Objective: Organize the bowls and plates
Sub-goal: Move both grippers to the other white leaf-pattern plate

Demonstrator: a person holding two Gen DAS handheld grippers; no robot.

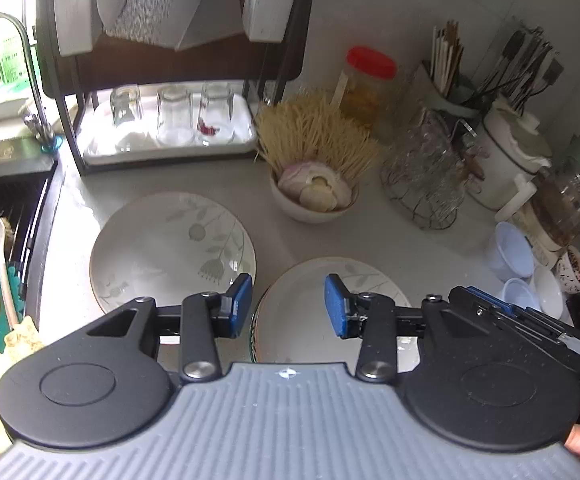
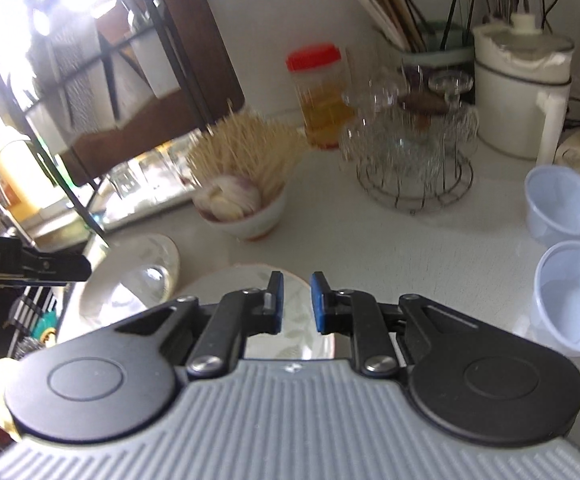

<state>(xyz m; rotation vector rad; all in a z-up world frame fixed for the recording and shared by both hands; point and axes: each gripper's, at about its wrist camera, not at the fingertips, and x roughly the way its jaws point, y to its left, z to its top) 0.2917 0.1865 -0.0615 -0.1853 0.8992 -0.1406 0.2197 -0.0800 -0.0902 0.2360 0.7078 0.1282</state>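
Two white leaf-patterned plates lie on the white counter. The left plate (image 1: 171,246) sits alone by the sink; it also shows in the right wrist view (image 2: 129,280). The near plate (image 1: 310,312) tops a small stack under my grippers, and it shows in the right wrist view too (image 2: 290,336). My left gripper (image 1: 288,306) is open and empty, hovering over the stack's left edge. My right gripper (image 2: 295,304) hovers above the same plate, its jaws a narrow gap apart with nothing between them. The right gripper's body (image 1: 530,320) shows at the right of the left wrist view.
A black dish rack (image 1: 169,60) with upturned glasses on a tray stands at the back. A white bowl (image 1: 314,196) holds garlic and toothpicks. A wire glass stand (image 1: 426,176), red-lidded jar (image 1: 366,84), utensil holders and plastic cups (image 2: 570,292) crowd the right. The sink (image 1: 5,220) is at the left.
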